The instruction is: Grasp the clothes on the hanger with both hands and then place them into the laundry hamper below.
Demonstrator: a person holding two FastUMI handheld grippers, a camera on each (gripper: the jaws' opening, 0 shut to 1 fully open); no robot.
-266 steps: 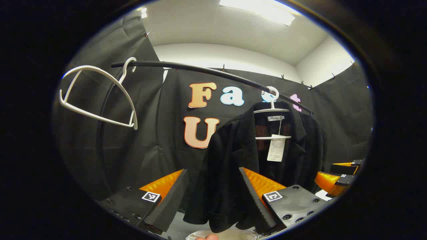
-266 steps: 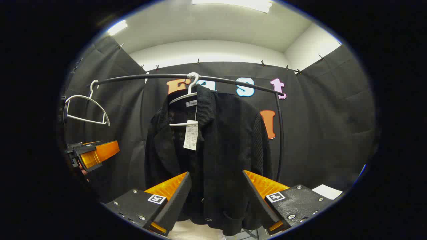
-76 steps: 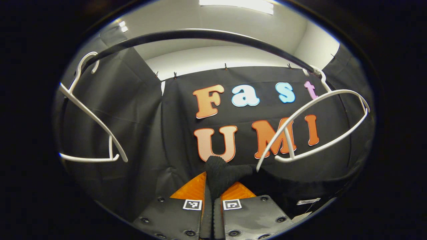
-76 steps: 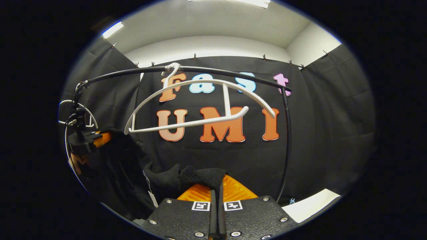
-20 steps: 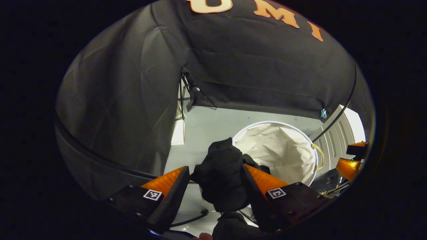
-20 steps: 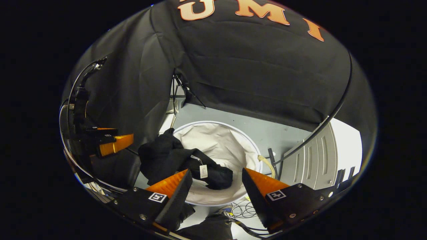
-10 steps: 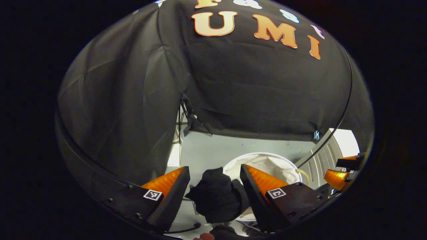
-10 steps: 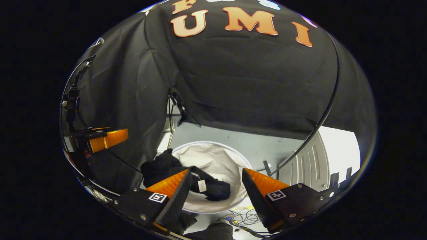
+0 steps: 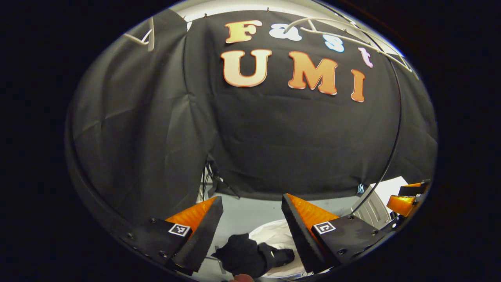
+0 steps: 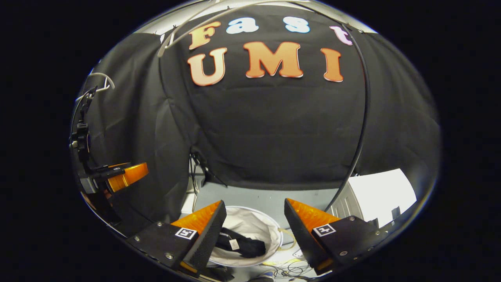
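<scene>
Both cameras are tilting upward compared with half a second ago, so the white laundry hamper (image 10: 270, 231) and the black jacket (image 9: 250, 256) are sinking toward the bottom of each frame. At the bottom centre of the left gripper view, the left hand-held gripper (image 9: 250, 231) is hanging with its fingers spread apart and gripping nothing, while the jacket is lying over the hamper's near rim, partly inside. At the bottom centre of the right gripper view, the right hand-held gripper (image 10: 254, 231) is likewise standing wide apart and empty above the hamper, and a white hanger (image 10: 98, 84) is showing at the upper left.
</scene>
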